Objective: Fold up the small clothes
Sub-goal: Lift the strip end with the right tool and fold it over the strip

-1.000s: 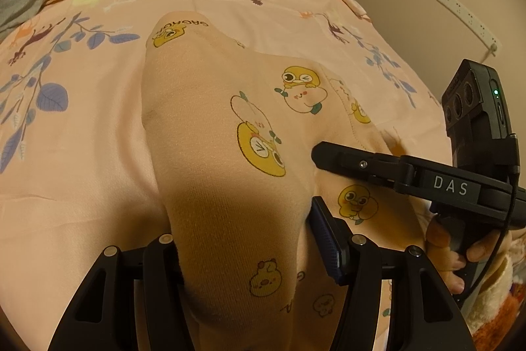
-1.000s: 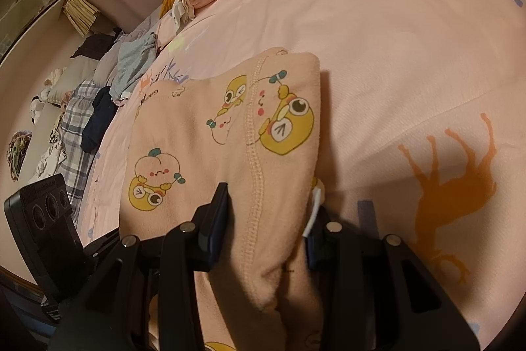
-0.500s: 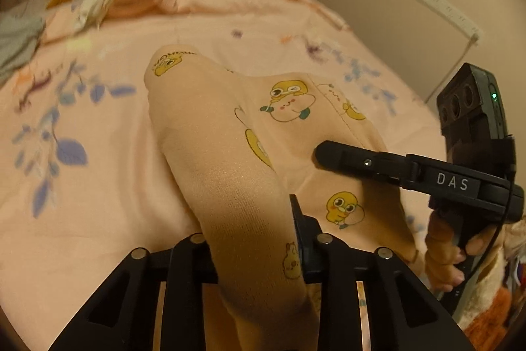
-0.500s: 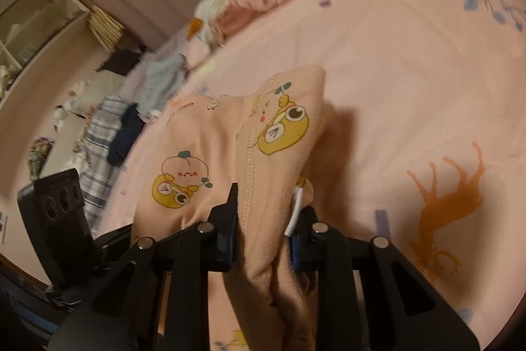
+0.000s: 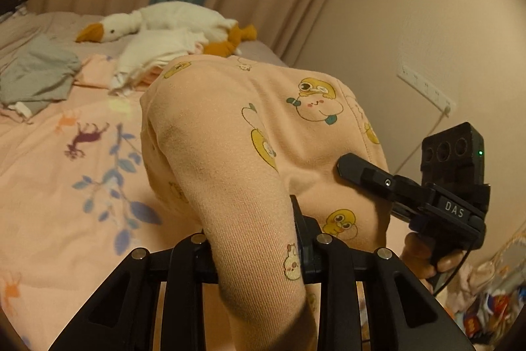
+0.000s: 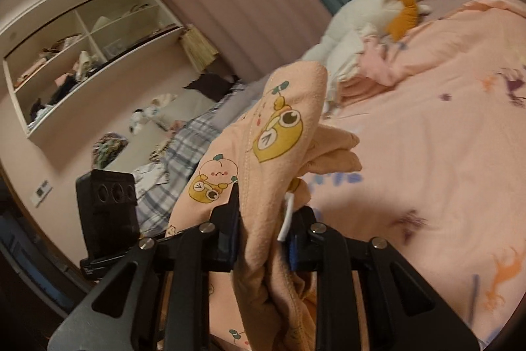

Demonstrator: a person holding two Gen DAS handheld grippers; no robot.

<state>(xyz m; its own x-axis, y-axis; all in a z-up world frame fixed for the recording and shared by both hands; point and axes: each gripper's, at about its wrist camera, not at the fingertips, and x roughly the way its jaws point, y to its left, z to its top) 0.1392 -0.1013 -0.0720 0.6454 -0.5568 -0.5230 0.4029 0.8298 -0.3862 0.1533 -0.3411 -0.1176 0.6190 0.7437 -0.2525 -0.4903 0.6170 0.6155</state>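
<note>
Above the bedspread (image 5: 59, 186), the peach garment (image 5: 230, 134) hangs lifted. Left gripper (image 5: 254, 247) and right gripper (image 6: 263, 227) each clamp a bunched edge

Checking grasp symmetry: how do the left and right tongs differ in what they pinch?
Left tongs pinch a smooth rounded fold of the peach cartoon-print garment; right tongs pinch a bunched stitched edge with a white tag. The cloth arches away from the left tongs and stands in a peak above the right. Both are shut on it.
</note>
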